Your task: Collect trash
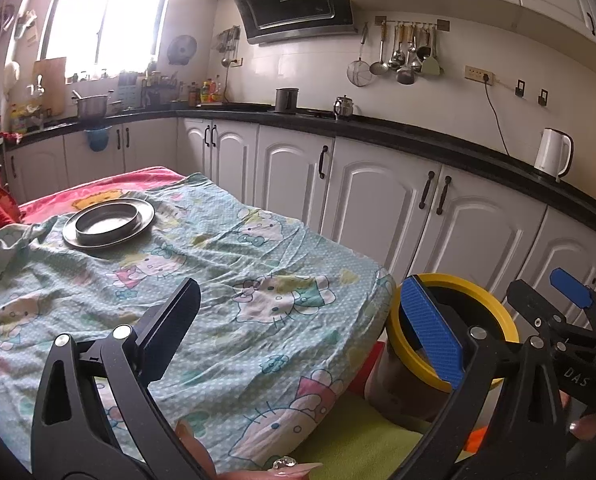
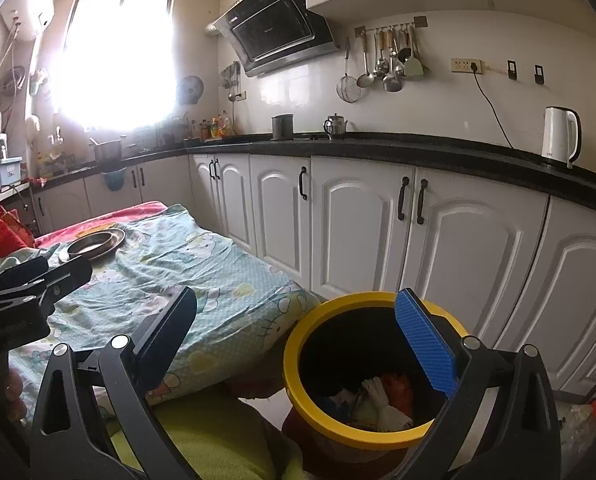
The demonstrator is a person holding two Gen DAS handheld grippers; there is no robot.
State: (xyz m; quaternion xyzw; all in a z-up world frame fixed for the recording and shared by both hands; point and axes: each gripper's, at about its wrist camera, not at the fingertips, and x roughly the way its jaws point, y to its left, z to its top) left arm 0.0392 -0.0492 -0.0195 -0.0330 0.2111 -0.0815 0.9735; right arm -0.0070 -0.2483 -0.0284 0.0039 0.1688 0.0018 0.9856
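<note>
Both hand-held grippers are spread wide and carry nothing. The left hand-held gripper [image 1: 298, 332] hangs over the near part of the surface covered with a pale green cartoon-print cloth [image 1: 225, 272]. The right hand-held gripper [image 2: 302, 344] hovers above the round yellow-rimmed waste bin [image 2: 293, 364], which stands on the floor just beside the near corner of the surface.

The trash [image 2: 378, 400] lies at the bottom of the bin: crumpled white, orange and bluish scraps. The cloth shows no loose scrap, so the collecting looks close to finished. The only other thing on the surface is a flat grey metal plate with a shallow metal dish on it [image 1: 107, 224], at the far end.

To finish well, sweep the left hand-held gripper slowly over the cloth folds, and check the dish before stopping.

Folds near the red blanket [image 1: 97, 188] could hide small pieces. The bin's body and the floor around it are mostly cut off, and the window glare washes out the far counter.
</note>
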